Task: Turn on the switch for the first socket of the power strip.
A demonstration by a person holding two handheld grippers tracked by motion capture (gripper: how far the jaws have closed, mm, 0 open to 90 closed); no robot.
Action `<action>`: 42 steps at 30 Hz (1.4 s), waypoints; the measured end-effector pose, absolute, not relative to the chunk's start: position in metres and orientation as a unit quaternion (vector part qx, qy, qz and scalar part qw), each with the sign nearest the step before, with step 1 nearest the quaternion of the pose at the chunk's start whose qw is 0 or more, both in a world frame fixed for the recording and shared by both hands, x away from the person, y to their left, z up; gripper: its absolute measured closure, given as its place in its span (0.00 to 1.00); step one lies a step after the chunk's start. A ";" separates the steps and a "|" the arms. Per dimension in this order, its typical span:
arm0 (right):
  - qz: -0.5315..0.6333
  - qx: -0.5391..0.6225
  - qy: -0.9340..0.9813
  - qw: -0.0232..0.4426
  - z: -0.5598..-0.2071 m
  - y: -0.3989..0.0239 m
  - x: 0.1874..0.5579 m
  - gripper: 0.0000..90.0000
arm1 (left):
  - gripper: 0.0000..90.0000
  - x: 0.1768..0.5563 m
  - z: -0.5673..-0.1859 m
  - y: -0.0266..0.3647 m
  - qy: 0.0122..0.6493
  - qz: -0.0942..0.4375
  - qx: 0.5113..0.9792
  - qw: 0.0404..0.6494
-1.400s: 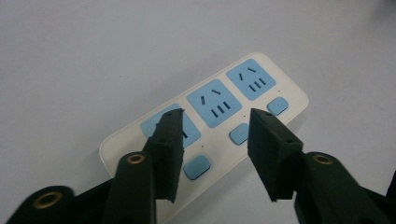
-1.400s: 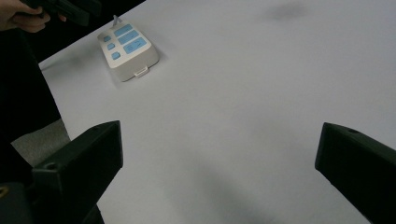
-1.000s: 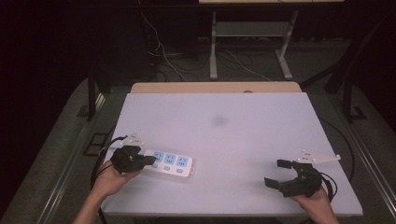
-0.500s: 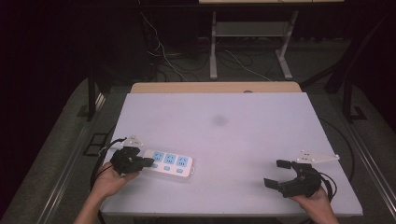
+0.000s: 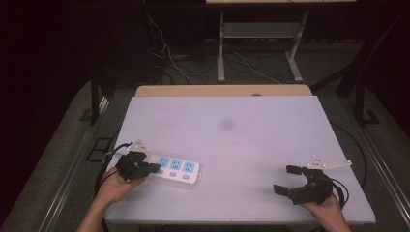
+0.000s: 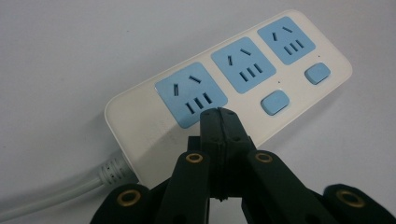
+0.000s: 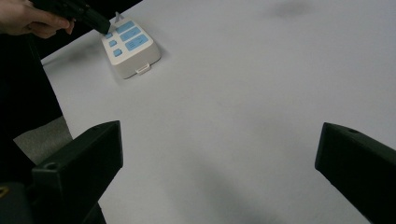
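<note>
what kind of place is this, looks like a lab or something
Probably a lab or recording room: a plain white table bearing just a power strip, loose cables on the dark floor behind, and a bare metal desk frame at the back.

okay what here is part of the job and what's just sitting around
In the job:
- power strip, white, three blue sockets
- left gripper, jaws shut, tip at the strip's switch nearest its cord
- right gripper, open, waiting apart

Lying about:
- dark smudge on the table
- cables on the floor behind
</note>
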State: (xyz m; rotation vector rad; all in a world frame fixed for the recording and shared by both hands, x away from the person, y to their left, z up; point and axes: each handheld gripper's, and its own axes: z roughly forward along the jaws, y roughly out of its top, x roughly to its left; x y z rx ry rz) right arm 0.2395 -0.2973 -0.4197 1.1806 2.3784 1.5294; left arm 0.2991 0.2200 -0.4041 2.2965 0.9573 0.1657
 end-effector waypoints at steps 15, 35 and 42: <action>0.500 0.389 0.773 0.041 -0.419 -0.300 0.239 0.01 | 1.00 0.308 -0.406 0.207 0.361 0.029 0.878 0.314; 0.509 0.384 0.769 0.040 -0.418 -0.305 0.237 0.01 | 1.00 0.305 -0.416 0.221 0.388 -0.001 0.848 0.361; 0.511 0.384 0.768 0.041 -0.417 -0.307 0.237 0.01 | 1.00 0.304 -0.420 0.227 0.398 -0.011 0.833 0.384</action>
